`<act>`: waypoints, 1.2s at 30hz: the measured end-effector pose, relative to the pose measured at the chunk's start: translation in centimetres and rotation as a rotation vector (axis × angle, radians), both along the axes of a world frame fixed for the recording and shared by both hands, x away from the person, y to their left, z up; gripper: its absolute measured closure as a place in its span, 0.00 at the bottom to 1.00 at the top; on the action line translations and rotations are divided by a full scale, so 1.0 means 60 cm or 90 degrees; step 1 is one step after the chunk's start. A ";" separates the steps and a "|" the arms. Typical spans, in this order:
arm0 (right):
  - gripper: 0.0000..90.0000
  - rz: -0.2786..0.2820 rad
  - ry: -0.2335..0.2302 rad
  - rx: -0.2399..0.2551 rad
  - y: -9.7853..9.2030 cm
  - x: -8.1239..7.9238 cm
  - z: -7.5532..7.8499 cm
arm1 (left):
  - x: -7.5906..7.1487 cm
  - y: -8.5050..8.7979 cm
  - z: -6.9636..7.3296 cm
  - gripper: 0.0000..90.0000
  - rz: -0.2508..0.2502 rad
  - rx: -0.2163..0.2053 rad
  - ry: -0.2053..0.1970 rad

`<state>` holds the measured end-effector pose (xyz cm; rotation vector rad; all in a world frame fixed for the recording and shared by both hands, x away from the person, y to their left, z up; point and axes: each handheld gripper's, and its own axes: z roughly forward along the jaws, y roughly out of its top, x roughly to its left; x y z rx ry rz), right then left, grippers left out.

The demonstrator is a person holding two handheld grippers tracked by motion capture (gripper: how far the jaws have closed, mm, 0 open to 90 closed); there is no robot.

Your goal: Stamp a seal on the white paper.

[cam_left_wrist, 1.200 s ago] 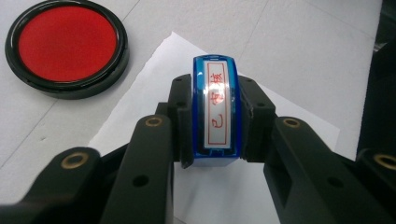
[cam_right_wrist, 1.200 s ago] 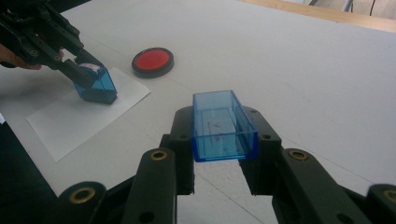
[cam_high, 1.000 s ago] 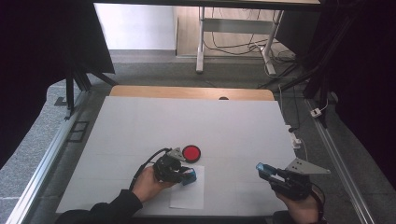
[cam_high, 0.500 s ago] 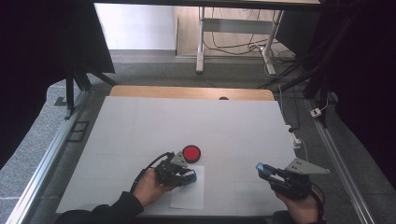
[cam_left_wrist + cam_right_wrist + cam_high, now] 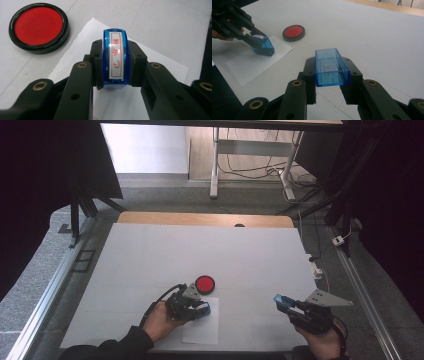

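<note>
Grey floor (image 5: 45,270) around, cables beyond far edge. White table top (image 5: 200,250), wooden strip (image 5: 205,219) at far side. White paper sheet (image 5: 202,330) near front edge. Round black-rimmed red ink pad (image 5: 205,284) just beyond sheet. Left gripper (image 5: 197,309) pinches blue plastic stamp (image 5: 116,60), pressed on sheet. Right gripper (image 5: 282,302) pinches clear blue plastic cap (image 5: 331,67), well apart, above table.

High view overhead; gripper views close (share ink pad (image 5: 205,284)).

Stamp (image 5: 202,308) on paper (image 5: 202,332); ink pad (image 5: 205,284) just behind.
</note>
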<state>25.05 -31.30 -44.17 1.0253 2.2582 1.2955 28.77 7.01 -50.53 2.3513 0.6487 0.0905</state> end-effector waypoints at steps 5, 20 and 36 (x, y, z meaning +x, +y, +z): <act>0.76 0.000 0.000 0.000 0.000 0.000 0.000 | 0.012 0.009 -0.004 0.78 0.004 -0.030 0.035; 0.76 0.001 0.002 -0.001 0.000 0.000 -0.001 | 0.011 0.007 -0.003 0.78 0.002 -0.025 0.031; 0.76 0.003 0.000 0.000 0.001 0.001 -0.001 | -0.002 -0.004 0.002 0.78 0.003 0.010 -0.003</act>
